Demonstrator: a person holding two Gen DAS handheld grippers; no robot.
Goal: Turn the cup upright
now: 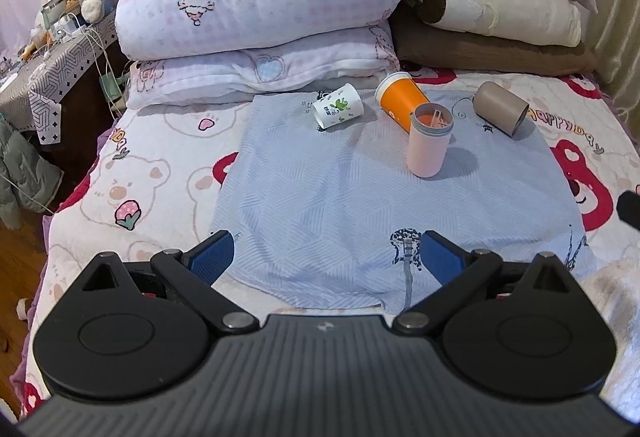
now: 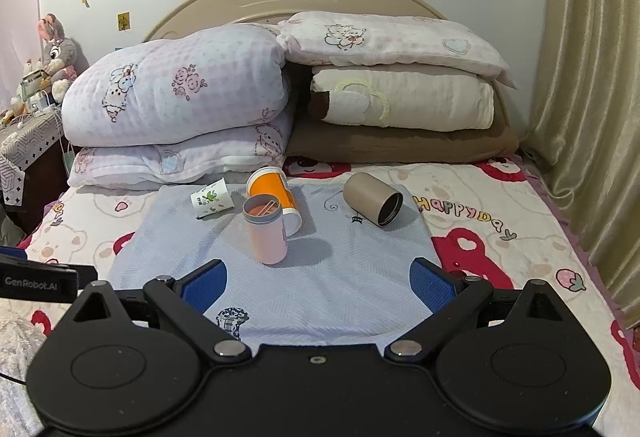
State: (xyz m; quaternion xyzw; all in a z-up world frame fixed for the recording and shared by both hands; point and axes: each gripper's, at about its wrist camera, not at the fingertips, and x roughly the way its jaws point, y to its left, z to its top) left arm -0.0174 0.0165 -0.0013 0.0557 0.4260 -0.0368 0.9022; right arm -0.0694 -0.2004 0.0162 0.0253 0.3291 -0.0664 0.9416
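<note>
A pink cup (image 1: pixel 427 145) (image 2: pixel 267 231) stands upright on the light blue cloth (image 1: pixel 340 205) (image 2: pixel 280 277), mouth up. Behind it an orange cup (image 1: pixel 402 99) (image 2: pixel 272 189) lies on its side. A white paper cup with a green print (image 1: pixel 338 105) (image 2: pixel 212 199) lies on its side to the left. A tan cup (image 1: pixel 500 113) (image 2: pixel 373 199) lies on its side to the right, dark mouth toward me. My left gripper (image 1: pixel 326 257) and my right gripper (image 2: pixel 318 283) are both open and empty, hovering over the cloth's near part, well short of the cups.
Folded quilts and pillows (image 1: pixel 260 5) (image 2: pixel 180 97) are stacked against the headboard behind the cups. A bedside table (image 1: pixel 44 65) with clutter and cables stands at the left. A curtain (image 2: pixel 592 117) hangs at the right. The other gripper's tip (image 2: pixel 40 283) shows at the left edge.
</note>
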